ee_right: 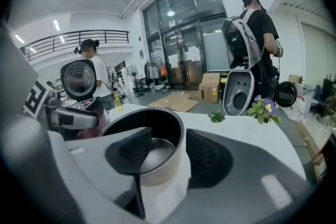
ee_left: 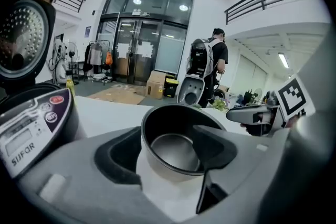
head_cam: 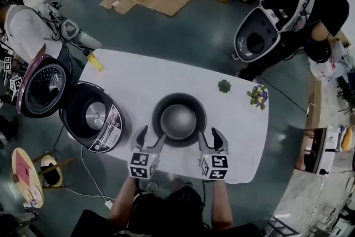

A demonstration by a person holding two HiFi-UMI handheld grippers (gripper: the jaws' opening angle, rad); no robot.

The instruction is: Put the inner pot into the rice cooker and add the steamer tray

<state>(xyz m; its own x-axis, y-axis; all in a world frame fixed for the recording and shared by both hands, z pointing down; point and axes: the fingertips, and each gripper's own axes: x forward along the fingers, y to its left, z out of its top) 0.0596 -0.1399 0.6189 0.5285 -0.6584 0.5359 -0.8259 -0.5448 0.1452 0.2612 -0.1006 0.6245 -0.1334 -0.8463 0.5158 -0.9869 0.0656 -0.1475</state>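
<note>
Head view: inner pot (head_cam: 178, 117) sits mid-table (head_cam: 144, 77). The rice cooker (head_cam: 91, 115) is at the left edge with its lid up, well apart from the pot. The left gripper (head_cam: 148, 139) and right gripper (head_cam: 212, 140) flank the pot's near rim.

Left gripper view: jaws apart, pot wall (ee_left: 173, 165) between them, not pinched.

Right gripper view: same, jaws apart astride the rim (ee_right: 176, 128).

No steamer tray in sight.

Risk: it's a thin rim with a two-point hold. An uneven squeeze could tilt or drop the pot, or clip the cooker's mouth going in.

White table (head_cam: 138, 77) with inner pot (head_cam: 178, 119), rice cooker (head_cam: 91, 116), 2 small plants (head_cam: 224, 86) (head_cam: 258, 96)
</note>
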